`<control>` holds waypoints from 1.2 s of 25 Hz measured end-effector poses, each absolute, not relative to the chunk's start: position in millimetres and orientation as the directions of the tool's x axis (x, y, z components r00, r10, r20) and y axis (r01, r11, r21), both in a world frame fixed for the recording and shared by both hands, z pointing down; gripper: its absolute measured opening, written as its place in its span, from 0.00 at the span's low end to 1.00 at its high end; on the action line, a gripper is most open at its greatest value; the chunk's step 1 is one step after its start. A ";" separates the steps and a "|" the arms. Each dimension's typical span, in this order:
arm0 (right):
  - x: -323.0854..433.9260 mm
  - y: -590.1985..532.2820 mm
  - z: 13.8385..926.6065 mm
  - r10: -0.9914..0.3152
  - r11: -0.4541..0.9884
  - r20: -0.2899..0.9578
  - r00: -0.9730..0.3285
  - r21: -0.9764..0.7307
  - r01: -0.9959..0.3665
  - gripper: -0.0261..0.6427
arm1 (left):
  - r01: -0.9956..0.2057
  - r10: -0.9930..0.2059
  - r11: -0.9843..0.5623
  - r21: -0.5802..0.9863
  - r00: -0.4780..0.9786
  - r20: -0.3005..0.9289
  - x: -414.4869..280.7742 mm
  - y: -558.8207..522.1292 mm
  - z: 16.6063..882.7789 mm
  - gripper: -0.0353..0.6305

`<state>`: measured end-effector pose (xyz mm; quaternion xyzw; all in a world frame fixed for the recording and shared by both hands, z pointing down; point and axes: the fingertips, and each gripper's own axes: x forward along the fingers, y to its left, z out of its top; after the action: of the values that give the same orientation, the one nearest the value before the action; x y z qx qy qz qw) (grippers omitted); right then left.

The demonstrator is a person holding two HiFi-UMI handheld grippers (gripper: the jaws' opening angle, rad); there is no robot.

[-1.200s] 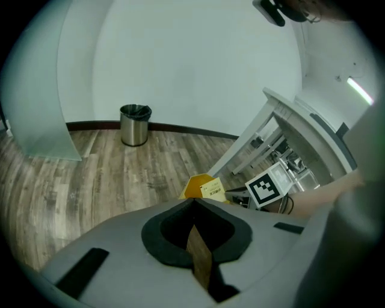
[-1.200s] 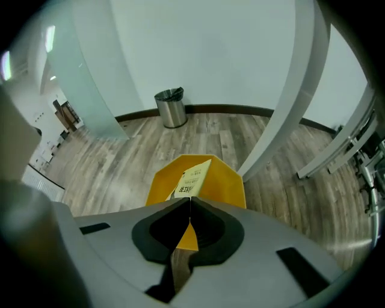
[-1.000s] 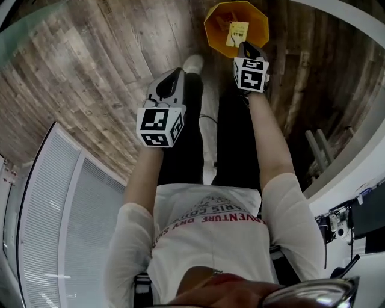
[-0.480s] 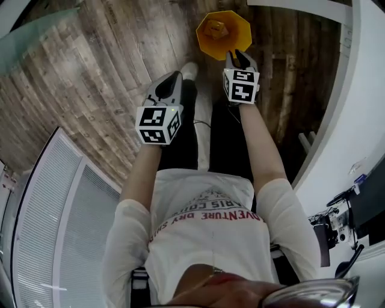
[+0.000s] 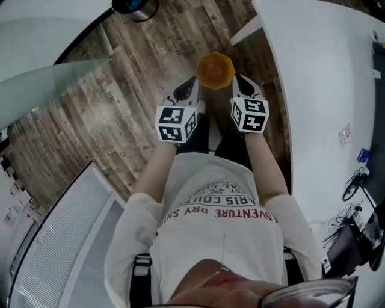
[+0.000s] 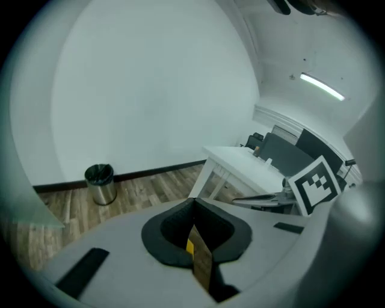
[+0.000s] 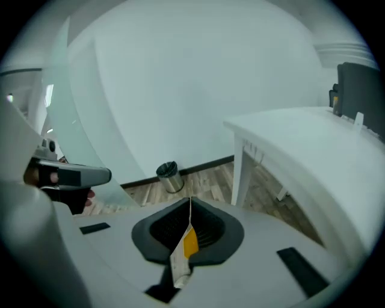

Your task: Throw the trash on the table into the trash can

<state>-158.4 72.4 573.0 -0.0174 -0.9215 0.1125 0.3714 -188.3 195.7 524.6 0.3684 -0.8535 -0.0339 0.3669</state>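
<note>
An orange trash can [image 5: 215, 69] stands on the wooden floor in front of the person's feet; its inside is too small to read. My left gripper [image 5: 191, 85] hangs just left of the can and my right gripper [image 5: 240, 83] just right of it, both above the floor. The left gripper [image 6: 194, 225] has its jaws together, and so does the right gripper [image 7: 189, 219]. A thin yellow strip shows at each jaw seam; I cannot tell what it is. No trash shows on the white table [image 5: 325, 90].
The white table [image 7: 295, 138] runs along the right, its leg close to the can. A steel bin [image 5: 135, 6] stands by the far wall. A curved glass panel [image 5: 54, 84] lies to the left. Cables and dark gear sit at the right edge [image 5: 355, 228].
The head view has pulled back and swung toward the table. The right gripper has come off the can's rim. Both grippers now sit level on either side of the can. The yellow packet seen inside is not discernible.
</note>
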 end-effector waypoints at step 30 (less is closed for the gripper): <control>337.3 -279.4 309.5 -0.848 0.416 0.322 -0.421 -0.086 -0.905 0.08 | -0.896 -0.870 -0.412 0.162 0.440 0.223 191.0 -250.5 268.9 0.09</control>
<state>337.3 -279.4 309.5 0.5257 -0.8337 0.1242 0.1148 191.0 -250.5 268.9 0.8388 -0.5264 0.0520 0.1292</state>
